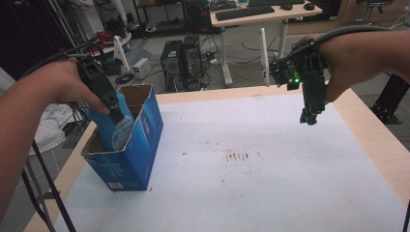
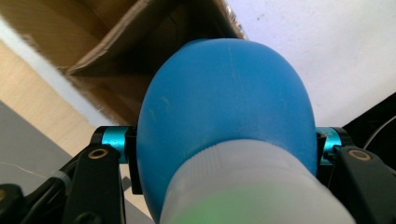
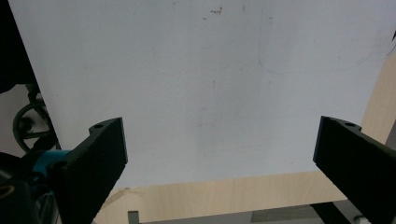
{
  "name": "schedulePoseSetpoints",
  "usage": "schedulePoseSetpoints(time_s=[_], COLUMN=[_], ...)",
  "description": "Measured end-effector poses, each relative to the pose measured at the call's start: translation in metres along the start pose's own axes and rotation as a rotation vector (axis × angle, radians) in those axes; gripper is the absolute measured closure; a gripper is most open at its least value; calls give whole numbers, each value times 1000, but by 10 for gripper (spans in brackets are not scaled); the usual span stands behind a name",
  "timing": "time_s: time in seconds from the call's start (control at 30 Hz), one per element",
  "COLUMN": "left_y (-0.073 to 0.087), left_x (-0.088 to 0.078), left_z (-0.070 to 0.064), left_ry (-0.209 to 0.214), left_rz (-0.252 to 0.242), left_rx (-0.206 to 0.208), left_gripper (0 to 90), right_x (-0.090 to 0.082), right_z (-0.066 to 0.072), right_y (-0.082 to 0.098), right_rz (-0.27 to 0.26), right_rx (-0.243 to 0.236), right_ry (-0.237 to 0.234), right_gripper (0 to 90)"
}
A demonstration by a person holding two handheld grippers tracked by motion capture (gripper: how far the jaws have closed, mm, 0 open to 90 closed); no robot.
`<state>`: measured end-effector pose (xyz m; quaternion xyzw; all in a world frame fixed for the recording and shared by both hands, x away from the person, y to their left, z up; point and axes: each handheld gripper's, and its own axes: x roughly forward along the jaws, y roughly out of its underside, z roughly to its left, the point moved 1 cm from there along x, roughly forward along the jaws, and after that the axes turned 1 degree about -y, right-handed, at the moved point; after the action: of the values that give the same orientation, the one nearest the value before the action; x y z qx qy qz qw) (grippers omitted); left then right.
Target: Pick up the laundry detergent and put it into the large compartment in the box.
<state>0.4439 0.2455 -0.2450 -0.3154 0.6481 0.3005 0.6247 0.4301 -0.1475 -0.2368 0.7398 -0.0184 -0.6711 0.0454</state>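
Observation:
A blue bottle [image 1: 116, 126] with a white cap end [image 2: 252, 186] is partly inside an open blue cardboard box [image 1: 140, 145] at the table's left. My left gripper [image 1: 115, 112] is shut on the bottle, its jaws pressing both sides of the blue body [image 2: 229, 107]. The box's brown inner walls [image 2: 126, 51] show just beyond the bottle. My right gripper [image 1: 309, 116] hangs above the table's far right, jaws pointing down. Its jaws stand wide apart with nothing between them, above the white table cover [image 3: 210, 93].
The white cover [image 1: 241, 164] has a brown stain [image 1: 237, 155] near its middle. The wooden table edge [image 1: 382, 145] runs along the right and far sides. Beyond the table are computer towers [image 1: 183, 60] and a desk [image 1: 261, 19] on the floor.

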Motion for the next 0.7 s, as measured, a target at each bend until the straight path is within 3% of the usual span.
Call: schedulePoseSetpoints(time_s=[0.3,0.47,0.7], left_y=[1,2,2], left_x=[33,43,53], left_z=[5,6,3], left_ry=[-22,-18,-11], left_rz=[4,24,30], left_rx=[71,123,155], left_gripper=[395,395,395], right_x=[0,0,1], right_z=[2,2,3], right_y=[1,1,1], right_rz=[4,5,4], right_rx=[6,3,5], right_ry=[5,6,6], right_gripper=[19,19,19])
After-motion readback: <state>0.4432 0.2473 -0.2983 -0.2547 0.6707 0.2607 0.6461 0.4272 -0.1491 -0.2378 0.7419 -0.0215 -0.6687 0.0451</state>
